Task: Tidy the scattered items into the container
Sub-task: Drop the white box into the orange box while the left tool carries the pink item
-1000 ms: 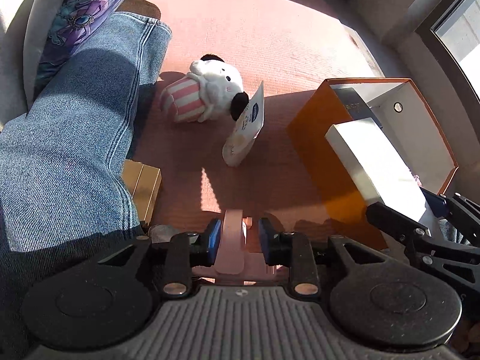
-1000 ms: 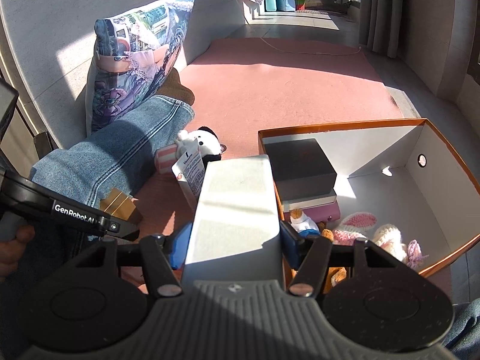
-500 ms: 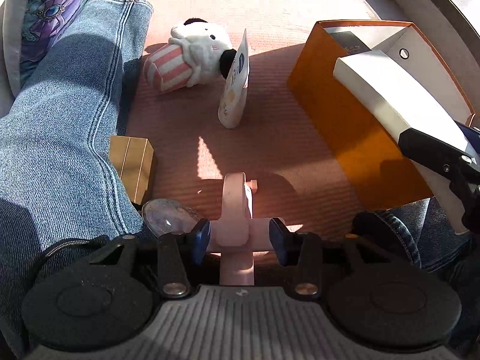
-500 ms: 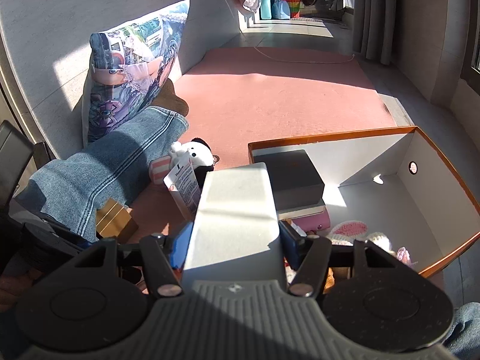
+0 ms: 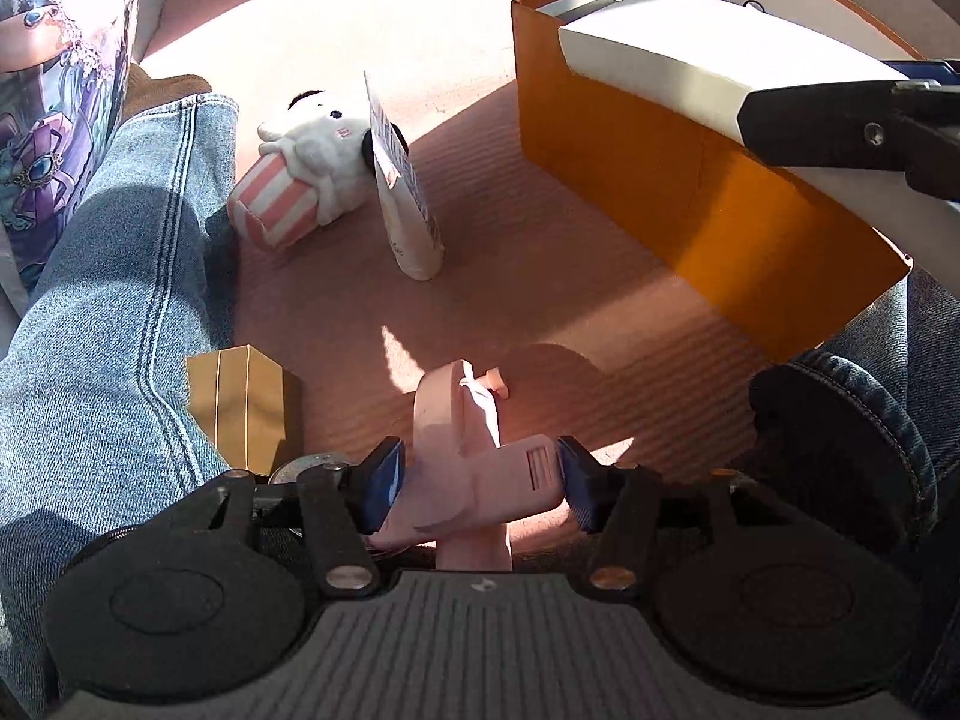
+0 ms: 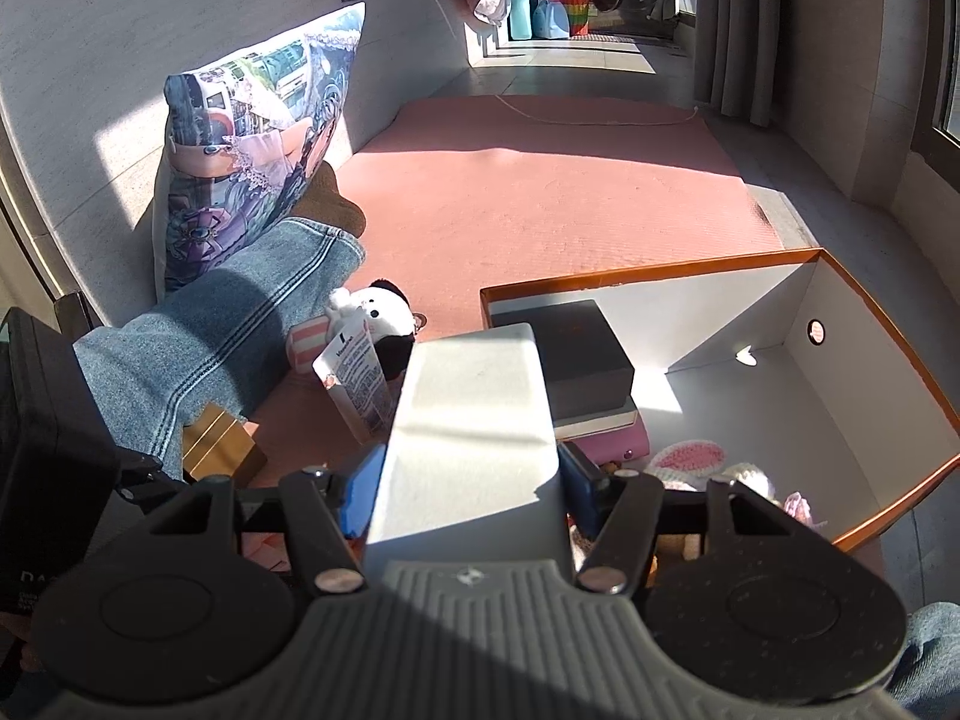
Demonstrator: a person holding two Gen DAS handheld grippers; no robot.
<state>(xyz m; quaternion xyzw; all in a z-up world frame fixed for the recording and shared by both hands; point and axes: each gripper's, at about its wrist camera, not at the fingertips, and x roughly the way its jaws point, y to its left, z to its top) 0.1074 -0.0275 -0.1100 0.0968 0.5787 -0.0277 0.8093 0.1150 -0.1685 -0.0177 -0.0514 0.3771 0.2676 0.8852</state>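
The right gripper [image 6: 459, 489] is clenched on a white box [image 6: 474, 420], held up above the near-left corner of the orange container [image 6: 888, 324]. The container already holds a dark box [image 6: 570, 360] on a pink case [image 6: 618, 441] and some knitted toys [image 6: 690, 459] along its near edge.

The left gripper [image 5: 474, 480] points steeply down at the pink mat [image 5: 540, 276], between the person's denim legs [image 5: 108, 312]. A pink fan-like gadget [image 5: 462, 462] lies between its jaws, which have just been opening. The blue pads [image 5: 384, 477] appear to stand just clear of it, though the view is too close to be sure, so I judge it released rather than gripped.

Still on the mat: a plush [image 5: 312, 162] and a tube [image 5: 402, 204] propped against it, near the container's left wall, and a gold box [image 5: 240, 408] tight against the left leg.

Risks noted:
- The white box hangs over the container's rim, not its open floor. Let go here, it could catch the rim, or land on the dark box and slide.
- The gadget is irregular and sits skewed across the jaws. A grip on its thin arm could twist it loose in transit.
- The tube is only propped. Lifting the plush first would topple it.
- The gold box offers little room on the leg side for a jaw.
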